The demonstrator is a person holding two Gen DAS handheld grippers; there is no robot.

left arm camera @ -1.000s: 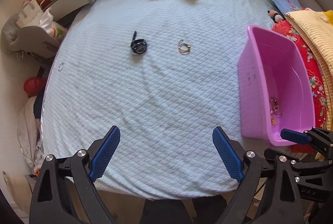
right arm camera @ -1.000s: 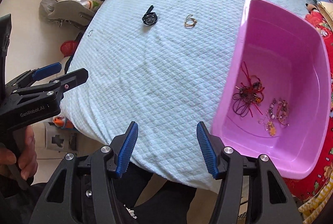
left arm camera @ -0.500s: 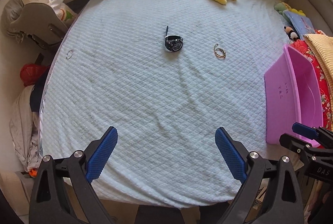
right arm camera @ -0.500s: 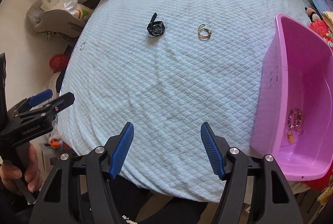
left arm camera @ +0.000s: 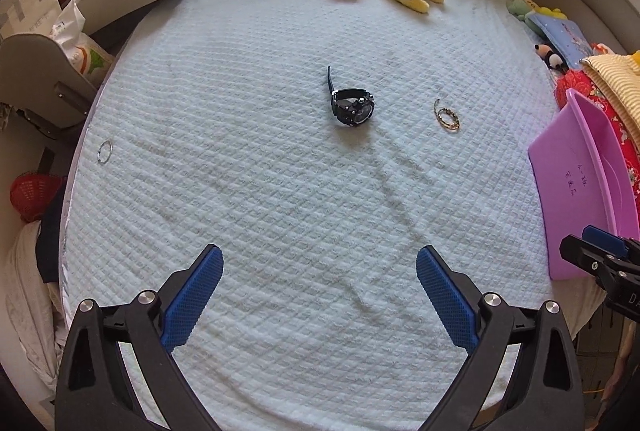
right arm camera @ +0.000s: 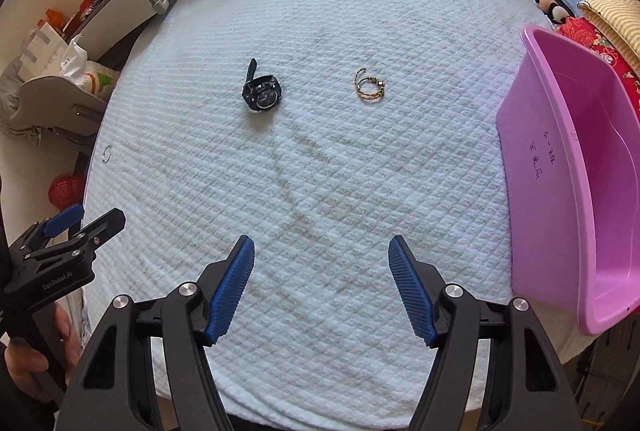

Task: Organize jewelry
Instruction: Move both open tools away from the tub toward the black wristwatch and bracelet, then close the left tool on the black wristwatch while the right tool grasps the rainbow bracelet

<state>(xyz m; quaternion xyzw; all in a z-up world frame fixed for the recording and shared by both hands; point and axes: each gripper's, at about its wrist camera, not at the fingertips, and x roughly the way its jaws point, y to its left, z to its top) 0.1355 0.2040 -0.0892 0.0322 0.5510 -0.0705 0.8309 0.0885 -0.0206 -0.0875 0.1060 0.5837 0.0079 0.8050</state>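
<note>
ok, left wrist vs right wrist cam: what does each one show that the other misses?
Only the left wrist view shows the left tongs head-on, open and empty, with one tip of the right tongs at its right edge.

Only the right wrist view shows the inside of the pink tub and the hand holding the left tongs.

Both show the black watch, the gold bracelet, the thin ring near the bed's left edge, and the two plush toys.

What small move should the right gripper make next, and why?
Probably forward, toward the bracelet. The right gripper is open and empty, and the bracelet lies loose on the bed, nearer the pink bin than the watch.
</note>
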